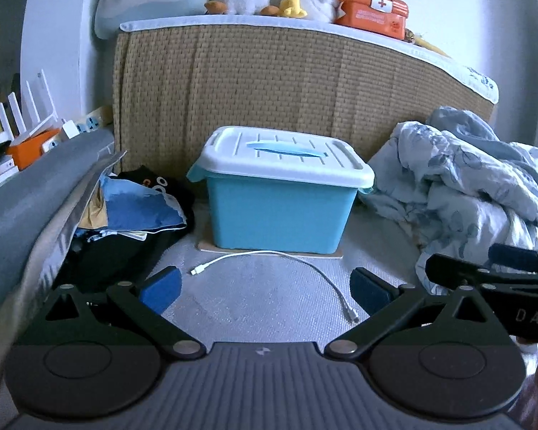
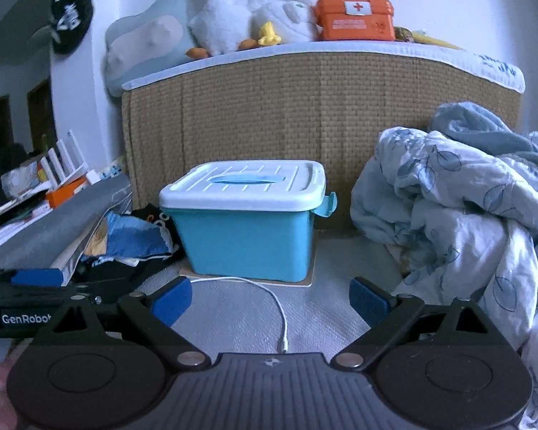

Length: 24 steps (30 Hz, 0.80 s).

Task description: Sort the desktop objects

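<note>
A blue storage box [image 1: 276,211] with a white latched lid [image 1: 283,157] stands on a thin board against the woven headboard; the right wrist view shows the same box [image 2: 247,240]. A white charging cable [image 1: 305,268] curves across the grey mat in front of it, one plug near my right fingertip. My left gripper [image 1: 265,288] is open, low over the mat, the cable between its blue pads. My right gripper [image 2: 270,301] is open too, with the cable [image 2: 279,308] running toward its base. Each gripper shows at the edge of the other's view.
A pile of dark and blue clothes [image 1: 132,215] lies left of the box beside a grey padded edge [image 1: 25,200]. A crumpled floral quilt [image 2: 466,222] fills the right. Plush toys and an orange first-aid case [image 2: 355,18] sit on the headboard [image 2: 305,114].
</note>
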Tool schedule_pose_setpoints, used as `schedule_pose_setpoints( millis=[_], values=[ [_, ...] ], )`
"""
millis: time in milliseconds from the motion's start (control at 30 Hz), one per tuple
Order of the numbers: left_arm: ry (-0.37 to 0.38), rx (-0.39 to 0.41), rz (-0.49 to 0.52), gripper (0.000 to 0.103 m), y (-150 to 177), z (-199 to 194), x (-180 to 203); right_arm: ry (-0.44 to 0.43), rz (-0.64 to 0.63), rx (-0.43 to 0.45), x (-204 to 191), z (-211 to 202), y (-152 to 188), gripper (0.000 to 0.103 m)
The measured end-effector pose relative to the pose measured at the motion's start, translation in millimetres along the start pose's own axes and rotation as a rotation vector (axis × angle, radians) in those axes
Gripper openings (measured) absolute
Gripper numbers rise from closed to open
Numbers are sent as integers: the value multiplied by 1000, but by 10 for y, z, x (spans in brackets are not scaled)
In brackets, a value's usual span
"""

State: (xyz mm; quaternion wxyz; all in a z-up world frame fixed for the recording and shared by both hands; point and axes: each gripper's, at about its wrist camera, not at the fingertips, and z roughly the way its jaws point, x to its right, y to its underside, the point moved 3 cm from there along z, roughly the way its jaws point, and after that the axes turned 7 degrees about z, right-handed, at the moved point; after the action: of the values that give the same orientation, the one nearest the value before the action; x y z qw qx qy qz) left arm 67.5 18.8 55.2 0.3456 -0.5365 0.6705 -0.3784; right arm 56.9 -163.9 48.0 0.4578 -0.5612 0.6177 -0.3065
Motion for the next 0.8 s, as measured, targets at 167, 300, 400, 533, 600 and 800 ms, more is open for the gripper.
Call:
schedule_pose_setpoints(
  millis=[167, 300, 400, 533, 600, 800],
  values=[
    [-25, -4, 35, 103, 140, -71, 21, 26, -25, -12, -20, -49, 148, 97],
    [-55, 1, 71, 103, 310, -115, 83, 59, -78, -12, -37, -97, 327, 97],
    [-57, -9, 78, 103, 433, -122, 113, 62, -84, -25, -5, -120, 455, 97],
    [-37, -29, 66, 103, 491, -96, 116, 55, -27, -52, 92, -128, 574, 97],
    [-26, -38, 71, 103, 501, -73, 125, 53, -9, -58, 126, -125, 620, 97],
    [-39, -94, 62, 103, 594, 53, 108, 31, 25, -68, 168, -58, 692, 97]
  ],
)
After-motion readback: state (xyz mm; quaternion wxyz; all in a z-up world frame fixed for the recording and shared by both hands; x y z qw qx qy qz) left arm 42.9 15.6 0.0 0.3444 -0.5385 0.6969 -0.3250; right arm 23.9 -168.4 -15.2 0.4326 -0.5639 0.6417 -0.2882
